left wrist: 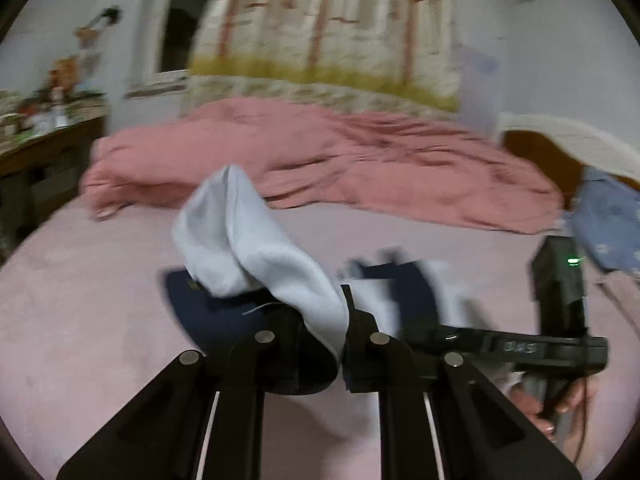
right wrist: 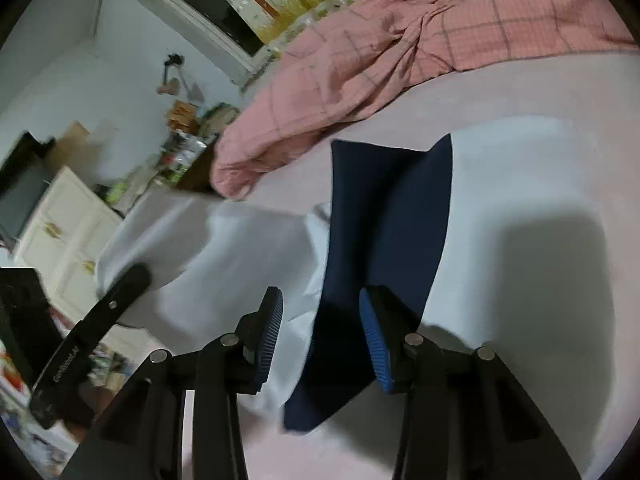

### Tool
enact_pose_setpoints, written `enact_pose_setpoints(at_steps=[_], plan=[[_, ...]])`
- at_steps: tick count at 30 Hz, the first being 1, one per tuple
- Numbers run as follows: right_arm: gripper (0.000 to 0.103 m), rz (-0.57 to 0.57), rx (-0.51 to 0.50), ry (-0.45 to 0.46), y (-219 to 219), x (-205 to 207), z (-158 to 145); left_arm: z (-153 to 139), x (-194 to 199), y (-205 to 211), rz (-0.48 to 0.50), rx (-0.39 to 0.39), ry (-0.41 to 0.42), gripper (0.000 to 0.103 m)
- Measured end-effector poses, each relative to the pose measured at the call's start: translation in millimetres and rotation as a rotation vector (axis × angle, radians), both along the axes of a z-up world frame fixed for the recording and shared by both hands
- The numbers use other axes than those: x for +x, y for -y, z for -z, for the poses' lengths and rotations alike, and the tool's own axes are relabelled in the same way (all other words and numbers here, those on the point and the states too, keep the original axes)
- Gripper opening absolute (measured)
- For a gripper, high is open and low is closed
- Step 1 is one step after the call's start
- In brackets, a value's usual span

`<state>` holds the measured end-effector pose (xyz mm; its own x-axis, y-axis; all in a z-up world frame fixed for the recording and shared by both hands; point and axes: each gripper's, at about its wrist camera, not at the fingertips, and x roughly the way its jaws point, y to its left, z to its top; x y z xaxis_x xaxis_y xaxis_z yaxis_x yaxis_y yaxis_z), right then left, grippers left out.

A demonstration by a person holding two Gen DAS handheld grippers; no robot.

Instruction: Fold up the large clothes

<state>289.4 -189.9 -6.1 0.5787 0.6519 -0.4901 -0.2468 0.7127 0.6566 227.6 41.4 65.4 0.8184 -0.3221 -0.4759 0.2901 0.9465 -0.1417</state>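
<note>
Left hand-held gripper [left wrist: 343, 312] pinching pale blue garment [left wrist: 256, 240] at frame centre, right hand-held gripper [right wrist: 320, 340] spread over bed [right wrist: 520, 92]

Soft matt cloth garment [left wrist: 256, 240]; ribbed claw pads [right wrist: 269, 336].

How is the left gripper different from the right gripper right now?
The left gripper has its jaws squeezed shut on a fold of the pale blue and navy garment, lifting it off the pale pink bed sheet. The right gripper has its jaws apart and holds nothing, hanging over the same garment's navy panel. The right one's ribbed blue pads show; the left one's are hidden by cloth. Both are black.
</note>
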Motion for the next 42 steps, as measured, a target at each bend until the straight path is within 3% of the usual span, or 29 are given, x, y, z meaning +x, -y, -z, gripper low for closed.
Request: enact_pose_setpoints(at_steps=[2, 6, 7, 8, 10, 12, 14, 17, 19, 24, 26, 28, 31, 33, 36, 37, 39, 42], plan=[[0.044, 0.09, -0.082, -0.003, 17, -16, -19, -6, -4, 22, 0.06, -0.014, 0.017, 0.011], [0.044, 0.431, -0.551, 0.11, 53, -53, -65, -12, -15, 65, 0.186, -0.014, 0.027, 0.01], [0.044, 0.462, -0.598, 0.099, 60, -55, -65, -11, -17, 77, 0.217, -0.022, 0.021, 0.01], [0.044, 0.441, -0.598, 0.061, 71, -53, -59, -11, -19, 89, 0.242, -0.027, 0.019, 0.01], [0.044, 0.375, -0.485, -0.015, 92, -50, -41, -10, -24, 117, 0.307, -0.025, 0.024, 0.01], [0.044, 0.448, -0.425, -0.036, 115, -55, -31, -2, -29, 143, 0.359, -0.026, 0.022, 0.009], [0.044, 0.481, -0.436, -0.005, 126, -64, -37, 19, -23, 168, 0.395, -0.03, -0.047, 0.009], [0.047, 0.523, -0.359, 0.122, 144, -88, -60, 60, -8, 187, 0.394, 0.011, -0.152, 0.009], [0.052, 0.544, -0.337, 0.187, 144, -97, -71, 75, -12, 185, 0.415, 0.01, -0.152, 0.009], [0.053, 0.321, -0.132, 0.217, 123, -79, -72, 73, -28, 173, 0.445, -0.005, -0.122, 0.014], [0.053, 0.296, -0.199, 0.175, 108, -71, -64, 70, -34, 168, 0.462, -0.023, -0.105, 0.026], [0.053, 0.272, -0.302, 0.123, 91, -58, -52, 59, -48, 159, 0.478, -0.05, -0.082, 0.051], [0.052, 0.303, -0.4, 0.046, 79, -39, -30, 33, -76, 127, 0.455, -0.081, 0.017, 0.073], [0.052, 0.333, -0.471, 0.03, 74, -36, -22, 18, -89, 103, 0.378, -0.063, 0.061, 0.076], [0.052, 0.338, -0.459, 0.049, 75, -42, -21, 3, -82, 65, 0.241, -0.055, 0.107, 0.084], [0.052, 0.338, -0.45, 0.051, 77, -40, -22, 2, -68, 53, 0.176, -0.055, 0.08, 0.085], [0.052, 0.349, -0.442, 0.044, 82, -42, -21, 10, -32, 30, 0.114, -0.097, -0.052, 0.085], [0.052, 0.368, -0.428, 0.03, 89, -38, -19, 36, 19, 24, 0.173, -0.105, -0.333, 0.083]])
